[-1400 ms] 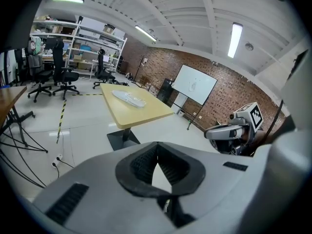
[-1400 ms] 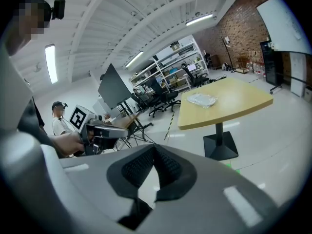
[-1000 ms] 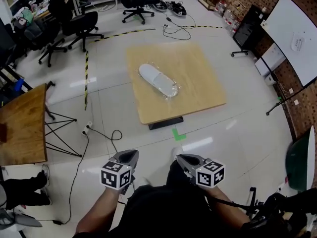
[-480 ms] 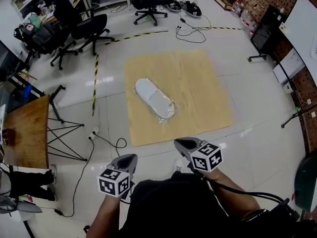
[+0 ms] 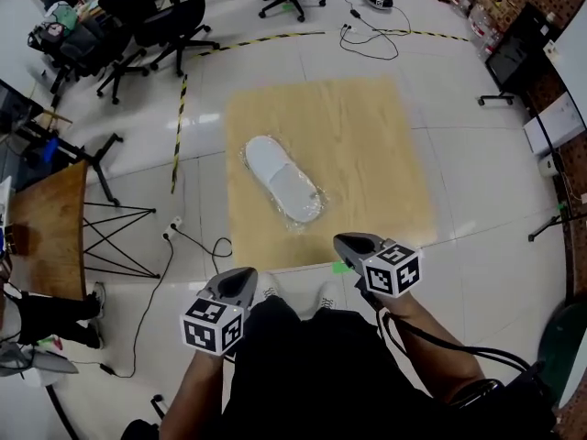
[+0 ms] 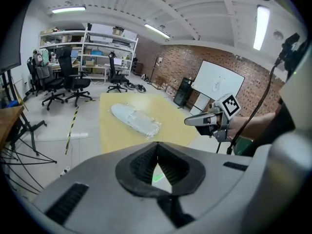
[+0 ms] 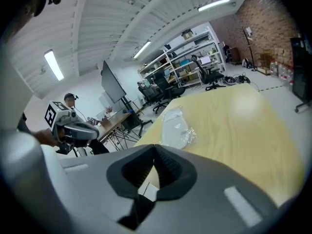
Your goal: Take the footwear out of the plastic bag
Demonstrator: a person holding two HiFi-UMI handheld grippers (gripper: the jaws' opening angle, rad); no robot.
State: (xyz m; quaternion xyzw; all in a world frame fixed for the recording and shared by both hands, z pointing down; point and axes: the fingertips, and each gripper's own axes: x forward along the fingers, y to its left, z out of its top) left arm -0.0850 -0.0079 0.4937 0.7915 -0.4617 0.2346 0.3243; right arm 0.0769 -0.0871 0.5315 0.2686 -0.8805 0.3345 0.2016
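Note:
A white shoe sealed in a clear plastic bag (image 5: 282, 180) lies on the left half of a low, light wooden table (image 5: 376, 145). Both grippers are shut and empty, short of the table's near edge. My left gripper (image 5: 246, 275) hangs over the floor, below and left of the bag. My right gripper (image 5: 341, 240) is at the table's near edge, right of the bag. In the left gripper view the bag (image 6: 134, 120) lies ahead past the shut jaws, with the right gripper (image 6: 207, 120) at the side. In the right gripper view the bag (image 7: 176, 123) lies ahead, the left gripper (image 7: 73, 128) far left.
Black office chairs (image 5: 160, 26) stand beyond the table at the upper left. A brown side table (image 5: 46, 218) and a black folding stand (image 5: 119, 236) are at the left. Cables (image 5: 197, 246) and yellow-black tape (image 5: 179, 126) run on the floor. A green tape mark (image 5: 341, 266) sits by the table's near edge.
Both grippers have travelled forward toward the table, the right one further. The table and bagged shoe now sit closer in the head view. Both stay shut.

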